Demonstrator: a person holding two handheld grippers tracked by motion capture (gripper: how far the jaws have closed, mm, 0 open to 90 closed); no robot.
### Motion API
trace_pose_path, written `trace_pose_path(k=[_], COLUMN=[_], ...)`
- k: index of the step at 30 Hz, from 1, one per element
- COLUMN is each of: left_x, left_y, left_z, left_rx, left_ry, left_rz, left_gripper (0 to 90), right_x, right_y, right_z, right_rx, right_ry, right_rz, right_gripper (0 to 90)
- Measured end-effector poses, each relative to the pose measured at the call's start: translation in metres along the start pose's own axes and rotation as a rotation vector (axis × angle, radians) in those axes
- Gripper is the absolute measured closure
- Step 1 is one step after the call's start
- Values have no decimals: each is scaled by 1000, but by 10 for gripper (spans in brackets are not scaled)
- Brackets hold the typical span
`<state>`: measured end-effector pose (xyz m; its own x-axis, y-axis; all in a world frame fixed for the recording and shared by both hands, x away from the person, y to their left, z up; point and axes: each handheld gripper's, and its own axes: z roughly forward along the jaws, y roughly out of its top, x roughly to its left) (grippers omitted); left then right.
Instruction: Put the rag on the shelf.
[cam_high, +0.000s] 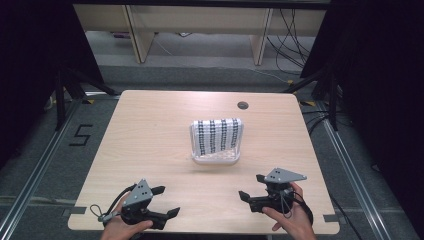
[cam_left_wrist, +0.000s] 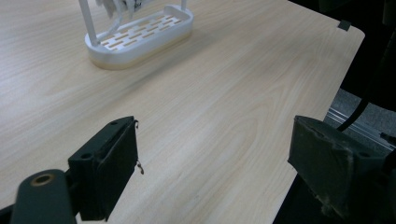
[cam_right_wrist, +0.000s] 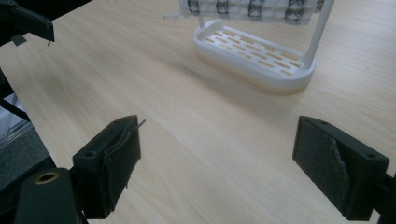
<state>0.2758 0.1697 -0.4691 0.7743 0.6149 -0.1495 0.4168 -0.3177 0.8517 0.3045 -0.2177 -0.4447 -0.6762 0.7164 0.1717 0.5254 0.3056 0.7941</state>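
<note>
A white rack (cam_high: 216, 158) with a slotted base stands at the middle of the wooden table (cam_high: 150, 130). A white cloth with black patterned stripes (cam_high: 218, 134) hangs over its top bar. My left gripper (cam_high: 165, 201) rests near the front left edge, held by a hand, open and empty. My right gripper (cam_high: 252, 187) sits at the front right, also open with nothing between its jaws. In the left gripper view the rack's base (cam_left_wrist: 140, 37) lies ahead at upper left. The right gripper view shows the rack base (cam_right_wrist: 254, 53) and the cloth (cam_right_wrist: 254, 9) ahead.
A round cable hole (cam_high: 243, 105) sits near the table's far right edge. Black stands and cables (cam_high: 295, 45) lie on the floor beyond the table. A "5" mark (cam_high: 80, 135) is taped on the floor at left. Bare tabletop (cam_high: 210, 185) stretches between the grippers and the rack.
</note>
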Motion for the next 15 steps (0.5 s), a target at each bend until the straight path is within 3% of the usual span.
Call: trace_pose_path(k=[6,7,8,12,14,15], left_x=[0,0,0,-2,-4,-6], left_y=[-12,-15,-17,-22,-26,-29], left_z=[1,1,-1,0,2,2], left_rx=[-2,7,28,31,40,68], left_ry=[15,9,7,12,22,66], left_rz=[-18,-28,-14,-11,10,54], left_gripper=[149,149,149,149,149,149], right_x=[0,3,0,1,1,4], right_y=[-10,-14,-17,-24,-28,-33], right_z=[2,2,3,6,6,8], right_rx=[20,38,32,47,62,85], right_ry=[-1,-25,-37,-30,-26,-20], right_rz=[0,11,-34,-37,-33,-16], right_gripper=[162,162,163,163,163,164])
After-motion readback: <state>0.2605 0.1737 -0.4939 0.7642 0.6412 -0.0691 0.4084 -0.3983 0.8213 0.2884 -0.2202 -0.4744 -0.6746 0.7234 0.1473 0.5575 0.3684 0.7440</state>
